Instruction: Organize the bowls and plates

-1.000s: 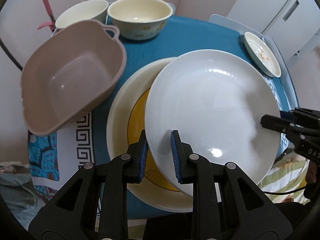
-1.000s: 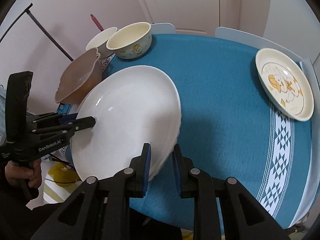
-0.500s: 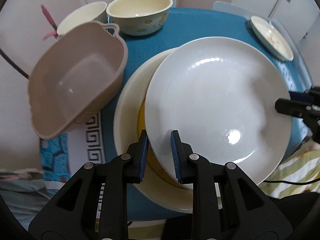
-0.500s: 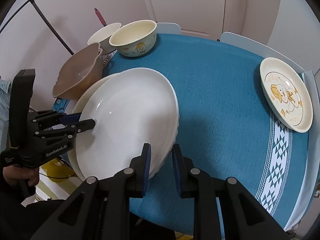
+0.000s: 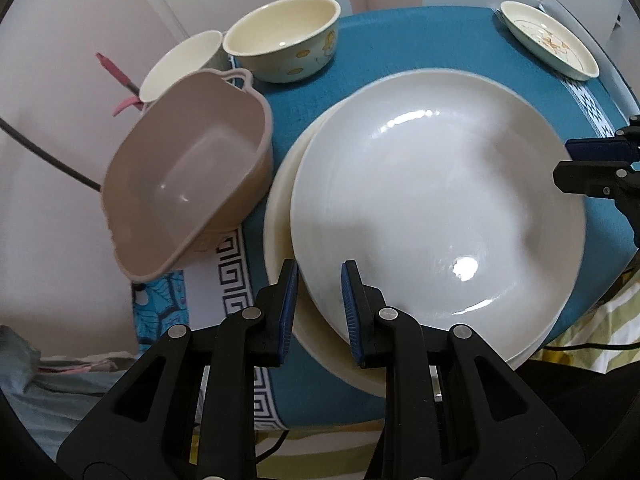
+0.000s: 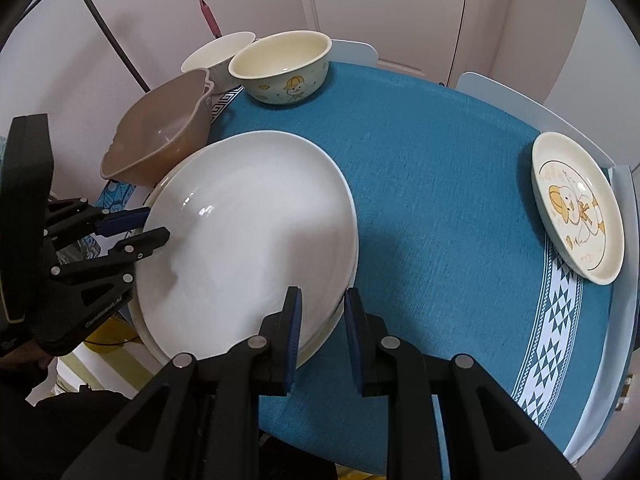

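Left wrist view: looks steeply down from the near-left edge of the worktop (image 5: 400, 64), close over the white plate (image 5: 436, 208), with the left tool (image 5: 320, 304) in the foreground. Right wrist view: looks steeply down from the plate's opposite rim, right tool (image 6: 320, 332) in the foreground. Both views share the plate, the bowls (image 6: 284, 66) and the duck plate (image 6: 576, 208); each sees the other tool.

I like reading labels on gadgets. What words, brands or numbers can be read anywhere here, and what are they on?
"GenRobot.AI": white print on the side of the left gripper, dim and slanted, barely legible.
Duck plate: small marks beside the drawing, too small to read.
Cartoon bowl: picture only, no words.
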Demonstrator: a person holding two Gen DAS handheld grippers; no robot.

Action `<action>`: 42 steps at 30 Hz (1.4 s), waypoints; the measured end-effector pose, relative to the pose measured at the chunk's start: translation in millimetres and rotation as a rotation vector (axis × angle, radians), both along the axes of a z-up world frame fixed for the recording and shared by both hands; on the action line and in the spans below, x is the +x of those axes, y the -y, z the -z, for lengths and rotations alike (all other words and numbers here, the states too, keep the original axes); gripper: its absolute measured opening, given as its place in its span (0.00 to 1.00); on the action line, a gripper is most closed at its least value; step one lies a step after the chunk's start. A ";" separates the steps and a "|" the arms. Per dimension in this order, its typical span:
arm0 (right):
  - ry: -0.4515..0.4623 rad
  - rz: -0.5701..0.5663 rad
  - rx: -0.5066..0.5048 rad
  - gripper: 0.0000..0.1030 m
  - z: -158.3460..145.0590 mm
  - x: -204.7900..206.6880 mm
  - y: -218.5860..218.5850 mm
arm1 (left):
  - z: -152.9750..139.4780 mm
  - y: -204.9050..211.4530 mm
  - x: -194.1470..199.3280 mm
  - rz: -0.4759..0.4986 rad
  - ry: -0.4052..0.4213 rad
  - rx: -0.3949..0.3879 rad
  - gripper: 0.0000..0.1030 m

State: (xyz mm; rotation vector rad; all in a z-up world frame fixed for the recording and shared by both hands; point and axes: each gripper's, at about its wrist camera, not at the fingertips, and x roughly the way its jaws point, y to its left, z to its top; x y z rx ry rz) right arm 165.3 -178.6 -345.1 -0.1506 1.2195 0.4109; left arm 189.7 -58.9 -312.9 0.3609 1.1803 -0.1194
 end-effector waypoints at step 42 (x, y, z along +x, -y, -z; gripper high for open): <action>0.247 0.578 0.115 0.97 -108.0 -20.2 139.4 | -166.5 99.1 93.5 0.347 0.153 -0.495 0.99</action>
